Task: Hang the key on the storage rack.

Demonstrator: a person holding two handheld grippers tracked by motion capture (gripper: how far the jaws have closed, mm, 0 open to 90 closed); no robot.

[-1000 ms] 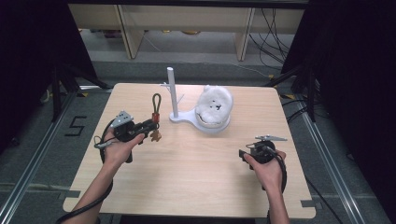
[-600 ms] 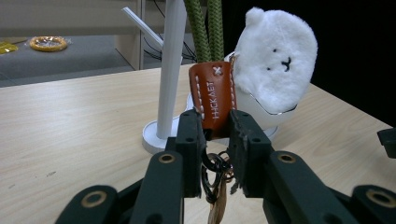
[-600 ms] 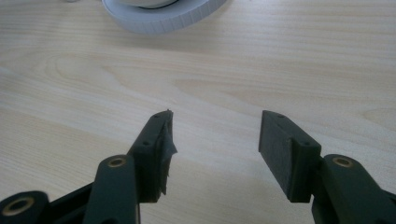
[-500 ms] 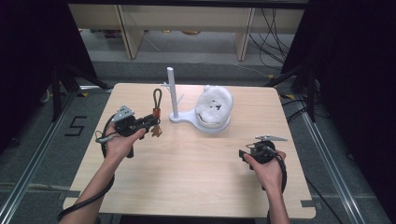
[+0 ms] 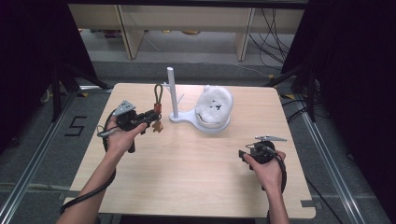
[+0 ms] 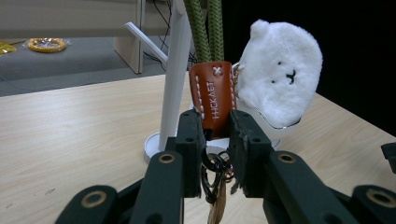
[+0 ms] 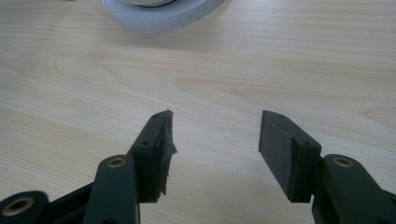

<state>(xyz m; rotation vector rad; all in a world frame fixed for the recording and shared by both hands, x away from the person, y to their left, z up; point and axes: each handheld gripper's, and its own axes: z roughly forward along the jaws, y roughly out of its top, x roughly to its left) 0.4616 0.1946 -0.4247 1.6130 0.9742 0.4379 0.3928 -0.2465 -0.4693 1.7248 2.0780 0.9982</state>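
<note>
My left gripper (image 5: 153,115) is shut on the orange leather tag (image 6: 212,95) of a keychain. It holds the keychain upright just above the table, left of the white peg stand (image 5: 172,91). The keychain's green cord loop (image 5: 158,92) rises above the jaws, and its rings and a small charm (image 5: 159,126) hang below. In the left gripper view the tag sits pinched between both pads, with the stand's post (image 6: 175,70) close behind. A white plush bear (image 5: 213,105) rests on the stand's round base. My right gripper (image 5: 243,154) hovers open and empty over bare wood at the front right.
The wooden table (image 5: 196,177) has free surface across its front half. A short side peg (image 6: 142,35) angles off the stand's post. The round white base rim (image 7: 159,11) lies ahead of the right gripper. Dark floor, cables and shelving surround the table.
The left gripper with the keychain has shifted slightly away from the person and toward the stand. The right hand has stayed still.
</note>
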